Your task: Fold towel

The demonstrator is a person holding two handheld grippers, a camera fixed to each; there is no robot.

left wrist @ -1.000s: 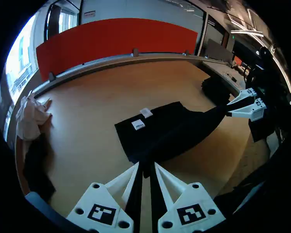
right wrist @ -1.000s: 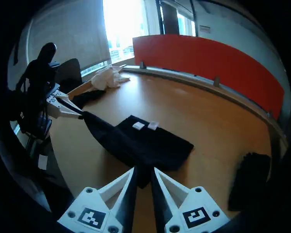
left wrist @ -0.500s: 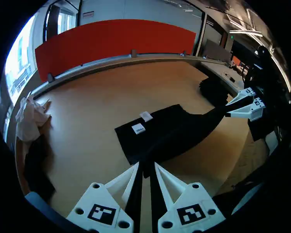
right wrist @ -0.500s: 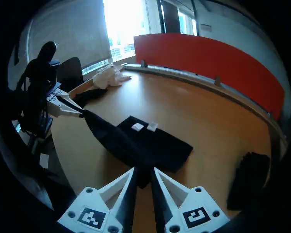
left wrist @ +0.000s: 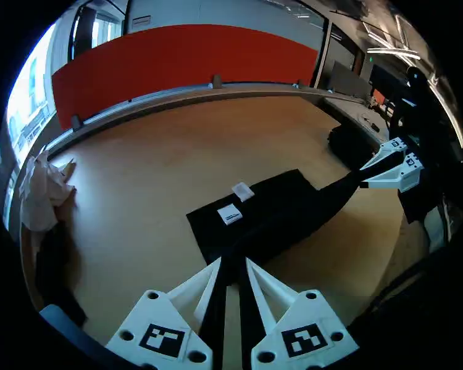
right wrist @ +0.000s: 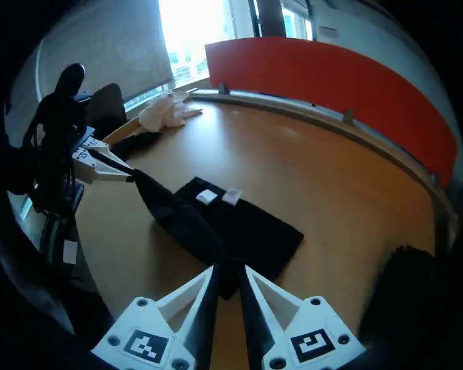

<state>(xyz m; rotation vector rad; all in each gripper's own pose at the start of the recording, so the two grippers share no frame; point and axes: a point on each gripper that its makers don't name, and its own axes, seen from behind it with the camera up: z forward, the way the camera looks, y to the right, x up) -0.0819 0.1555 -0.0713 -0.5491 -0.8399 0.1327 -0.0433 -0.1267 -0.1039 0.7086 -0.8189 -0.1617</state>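
Two Corners Pinched, One Towel Half Raised

Both tools are closed down narrow on the black towel (left wrist: 275, 206), each on one corner of its near edge. The left gripper (left wrist: 233, 264) has dark cloth bunched between its fingers, and so has the right gripper (right wrist: 228, 269). In each view the other gripper appears farther off, with the hem stretched across to it. That spread explains the hold. With the corners held apart, the near edge runs as a taut band above the wooden table (left wrist: 139, 154) instead of sagging into a heap, so it can be carried over as a straight line.

The far half of the towel lies flat near the middle of the table. Two white tags (left wrist: 230, 214) show on top of it, toward its left end as the left gripper view has it. That resting half seems to serve as the anchor, its weight holding the cloth in place while the near half is raised.

By this look the fold is under way but not yet laid. The next move would likely call for both grippers to travel forward together at even height, so the raised edge lands square on the far one. Uneven travel could skew the fold. A pale cloth (left wrist: 40, 191) and a dark pile (left wrist: 349, 139) sit well apart from the towel.
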